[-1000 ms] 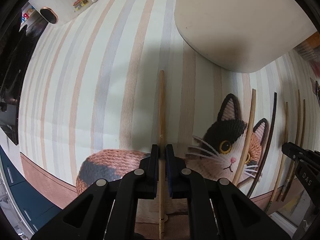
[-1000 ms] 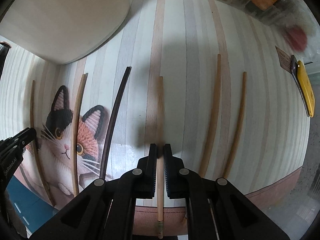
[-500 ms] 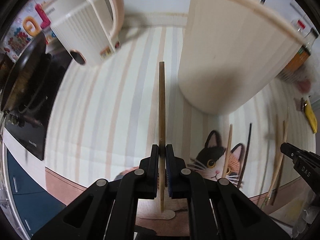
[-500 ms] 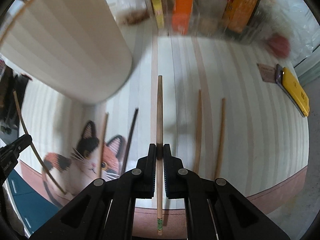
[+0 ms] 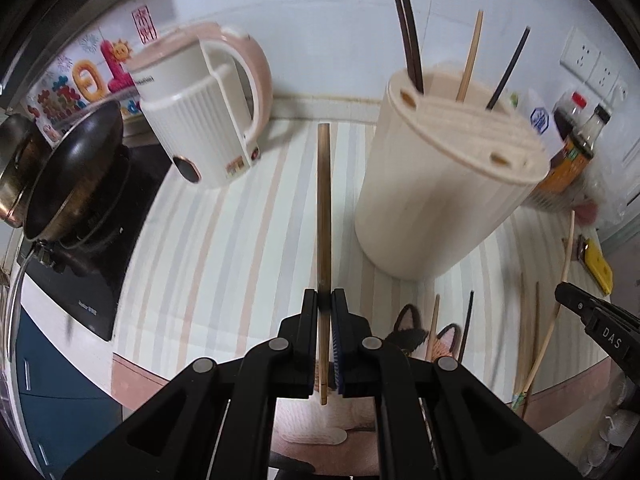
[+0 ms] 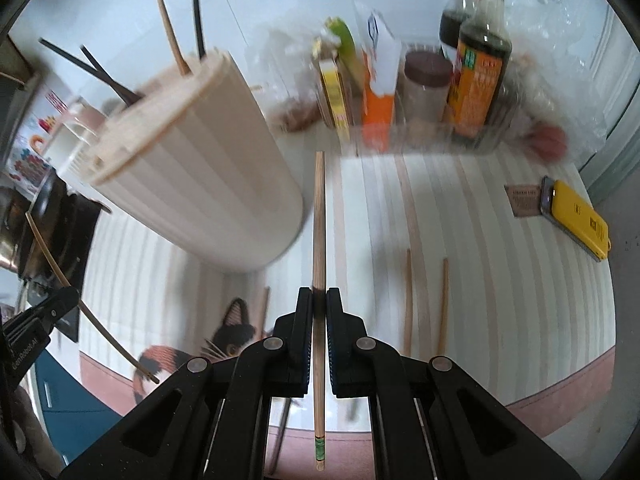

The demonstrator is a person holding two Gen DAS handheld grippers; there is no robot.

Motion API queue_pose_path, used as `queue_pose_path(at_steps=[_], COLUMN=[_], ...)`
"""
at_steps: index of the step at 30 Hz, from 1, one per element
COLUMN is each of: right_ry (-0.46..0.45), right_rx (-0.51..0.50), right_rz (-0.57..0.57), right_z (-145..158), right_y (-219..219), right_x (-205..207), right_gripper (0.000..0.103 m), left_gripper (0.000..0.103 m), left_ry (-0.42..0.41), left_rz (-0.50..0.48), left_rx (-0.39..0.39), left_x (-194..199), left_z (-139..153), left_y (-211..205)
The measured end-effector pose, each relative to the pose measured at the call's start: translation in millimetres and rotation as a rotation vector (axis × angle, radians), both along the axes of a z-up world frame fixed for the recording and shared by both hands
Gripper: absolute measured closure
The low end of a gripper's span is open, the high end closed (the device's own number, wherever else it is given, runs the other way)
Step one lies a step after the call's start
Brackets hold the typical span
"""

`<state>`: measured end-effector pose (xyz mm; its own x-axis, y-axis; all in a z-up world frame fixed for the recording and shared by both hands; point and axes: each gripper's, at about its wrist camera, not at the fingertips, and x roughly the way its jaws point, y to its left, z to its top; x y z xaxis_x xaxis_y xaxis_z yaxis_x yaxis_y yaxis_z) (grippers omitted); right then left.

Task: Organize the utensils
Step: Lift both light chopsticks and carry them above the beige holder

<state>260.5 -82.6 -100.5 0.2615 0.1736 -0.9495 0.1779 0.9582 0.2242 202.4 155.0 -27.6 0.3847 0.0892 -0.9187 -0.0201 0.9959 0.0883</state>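
Left wrist view: the left tongs point(image 5: 324, 306) are pinching a wooden chopstick point(image 5: 323, 208) raised above the striped desk point(image 5: 200, 264), its tip pointing between the kettle point(image 5: 200, 108) and the cream utensil holder point(image 5: 444, 176).

Right wrist view: the right tongs point(image 6: 319, 304) are clamped on a green-banded chopstick point(image 6: 319, 232) lifted just right of the holder; two loose chopsticks point(image 6: 408, 300) lie on the desk.

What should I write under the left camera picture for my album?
Left tongs gripping a wooden chopstick, lifted toward the cream chopstick holder.
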Motion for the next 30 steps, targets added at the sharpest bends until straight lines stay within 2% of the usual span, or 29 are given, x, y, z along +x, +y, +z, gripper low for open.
queue_pose_path(at_steps=[6,15,17,25,30], right_ry=[-0.079,-0.22,-0.256,-0.352,-0.378], right_rx=[0.055,0.13,0.136,0.107,0.09], right_rz=[-0.018,-0.033,-0.03,-0.017,-0.018], right_z=[29.5,105.3,121.7,165.8,173.1], right_y=[0.4,3.9,4.5,6.5,1.0], right_x=[10.1,37.1,45.5,75.9,90.2], right_gripper=[0.096,0.096,0.096,0.096,0.096], left_gripper=[0.099,0.099,0.099,0.099,0.099], left_ry=[-0.059,-0.178,-0.206,-0.279,-0.289], left_rz=[0.003,0.014,0.009,-0.037,-0.108], left_rx=[-0.026,-0.117,-0.109,-0.067,-0.061], left_x=[-4.2,-0.1,3.7,30.8,48.6], left_z=[38.8,111.8,124.6,152.0,156.4], left_y=[3.6,-2.1,-9.0,-41.1,-61.8])
